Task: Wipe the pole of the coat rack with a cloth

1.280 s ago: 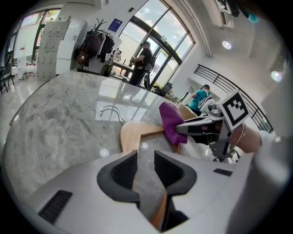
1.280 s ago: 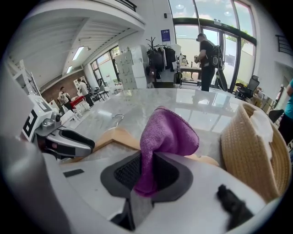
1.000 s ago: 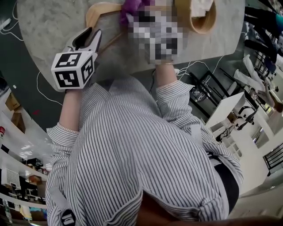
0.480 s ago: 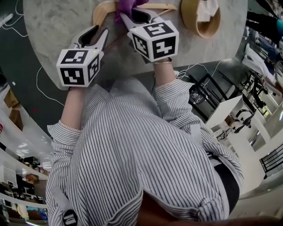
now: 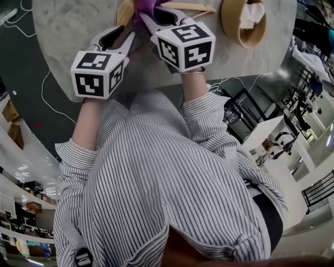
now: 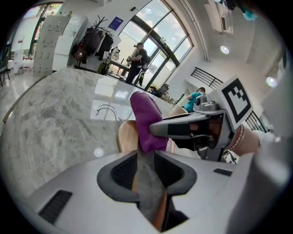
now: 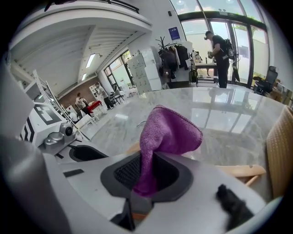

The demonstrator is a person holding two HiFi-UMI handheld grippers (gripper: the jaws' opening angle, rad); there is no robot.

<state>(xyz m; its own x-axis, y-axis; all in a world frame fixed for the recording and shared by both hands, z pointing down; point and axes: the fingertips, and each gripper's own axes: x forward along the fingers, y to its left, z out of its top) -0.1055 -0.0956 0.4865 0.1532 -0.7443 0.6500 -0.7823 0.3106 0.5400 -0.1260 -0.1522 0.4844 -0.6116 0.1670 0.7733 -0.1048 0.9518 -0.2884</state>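
Observation:
A wooden coat hanger [image 5: 194,7] lies on the round marble table [image 5: 62,36]. My left gripper [image 5: 121,35] is shut on its thin wooden bar [image 6: 149,183], which runs up between the jaws. Just right of it, my right gripper [image 5: 166,12] is shut on a purple cloth [image 5: 144,6]. The cloth [image 7: 167,131] stands up out of the jaws in a folded bunch. In the left gripper view the cloth [image 6: 145,122] hangs right over the bar, beside the hanger's curved wooden end [image 6: 124,137], with the right gripper [image 6: 183,130] reaching in from the right.
A round woven basket [image 5: 241,25] with white things in it sits on the table to the right of the hanger. Cables trail over the dark floor [image 5: 31,99] left of the table. People stand far off by the windows [image 7: 219,43].
The right gripper with the purple cloth has slid a little across the table, closer to the left gripper and the hanger's curved end. The left gripper keeps its hold on the bar.

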